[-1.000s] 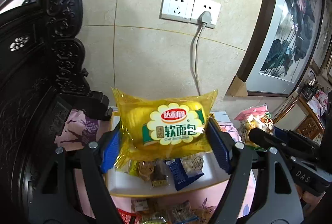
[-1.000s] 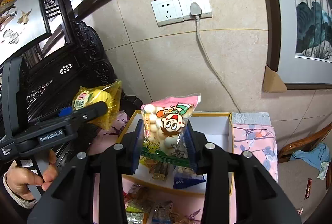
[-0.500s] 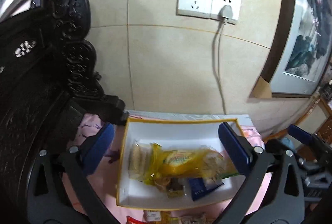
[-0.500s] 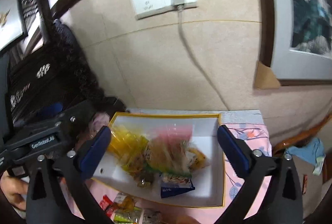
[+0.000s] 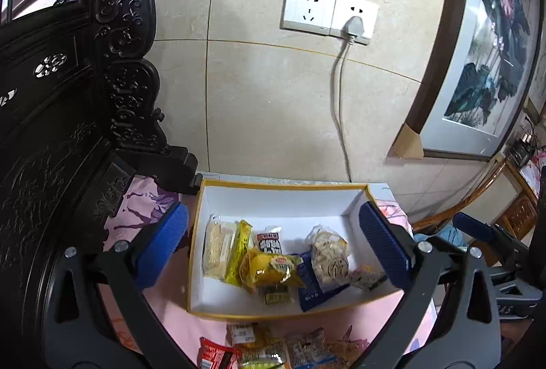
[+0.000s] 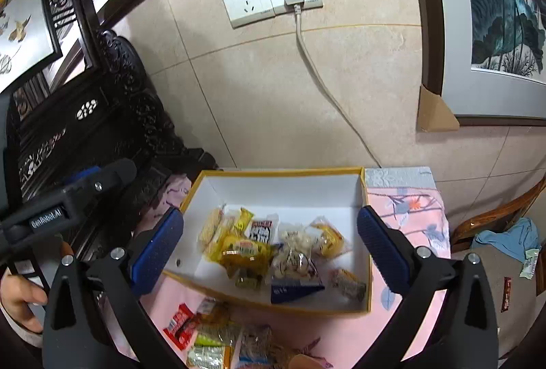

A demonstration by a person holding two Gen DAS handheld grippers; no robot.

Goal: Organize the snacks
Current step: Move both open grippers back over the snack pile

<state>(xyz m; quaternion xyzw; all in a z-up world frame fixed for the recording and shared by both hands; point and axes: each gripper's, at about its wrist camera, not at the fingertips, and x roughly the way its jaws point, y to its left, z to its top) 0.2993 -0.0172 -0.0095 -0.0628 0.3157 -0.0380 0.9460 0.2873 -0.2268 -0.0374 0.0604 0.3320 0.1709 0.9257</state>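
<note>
A white box with a yellow rim (image 5: 283, 186) (image 6: 283, 171) sits on a pink cloth and holds several snack packets. A yellow bread packet (image 5: 269, 270) (image 6: 244, 249) lies in its middle. A clear packet of white puffs (image 5: 327, 254) (image 6: 295, 261) lies to its right, over a blue packet (image 5: 312, 292) (image 6: 293, 290). My left gripper (image 5: 273, 249) is open and empty above the box. My right gripper (image 6: 273, 249) is open and empty above the box. More loose snack packets (image 5: 273, 348) (image 6: 211, 331) lie on the cloth in front of the box.
Dark carved wooden furniture (image 5: 68, 137) (image 6: 102, 116) stands close on the left. A tiled wall with sockets and a plugged cable (image 5: 341, 102) (image 6: 317, 75) is behind the box. A framed painting (image 5: 488, 55) leans at the right. A wooden chair (image 6: 494, 222) stands at the right.
Both grippers opened and let go of their packets. The yellow bread packet and the pink-topped puff packet dropped into the box and now lie among the other snacks.
</note>
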